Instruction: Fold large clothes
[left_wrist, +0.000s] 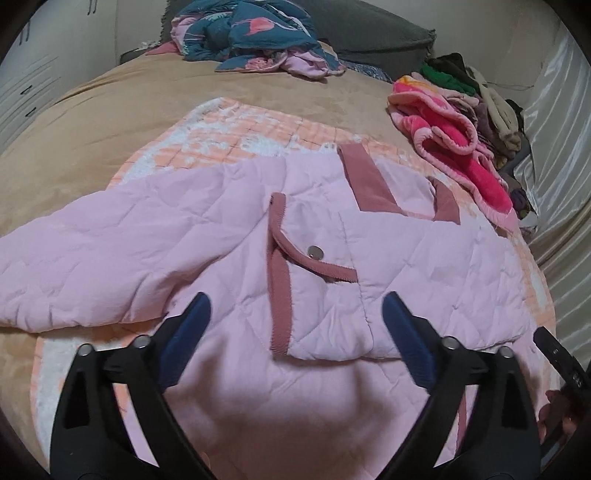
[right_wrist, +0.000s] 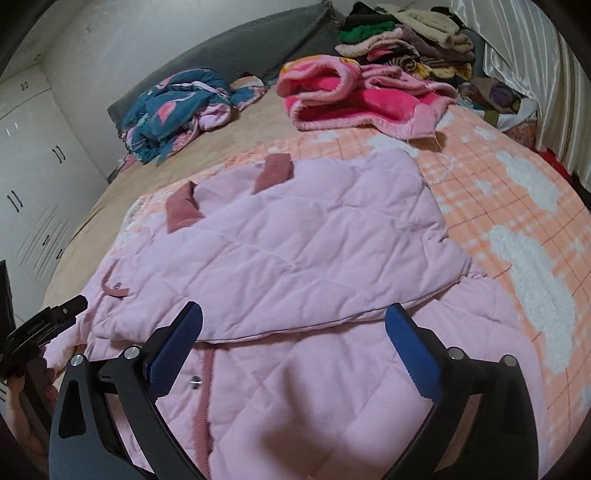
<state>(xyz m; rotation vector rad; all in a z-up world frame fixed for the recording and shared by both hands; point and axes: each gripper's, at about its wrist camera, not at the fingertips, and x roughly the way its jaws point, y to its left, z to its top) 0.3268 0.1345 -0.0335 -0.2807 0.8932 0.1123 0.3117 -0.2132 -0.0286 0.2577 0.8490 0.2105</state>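
Pale pink and quilted, the jacket (left_wrist: 229, 236) lies spread on a peach checked blanket (right_wrist: 517, 206) that covers part of a tan-sheeted bed (left_wrist: 92, 122). Its dusty-rose collar (left_wrist: 365, 181) points toward the far side of the bed, and a rose-trimmed pocket flap with a metal snap (left_wrist: 315, 252) sits near the middle in the left wrist view. One sleeve stretches out to the left in that view, while in the right wrist view a panel of the jacket is folded over onto the body. The left tongs (left_wrist: 295, 332) hang just above the lower part of the jacket, blue pads spread wide and gripping nothing. The right tongs (right_wrist: 291, 339) likewise gape open over the hem area, just short of the folded panel's edge. Beyond the jacket lie a bright pink fleece garment (right_wrist: 354, 99), a teal patterned bundle (left_wrist: 251, 33), and a stack of folded clothes (right_wrist: 406, 40)
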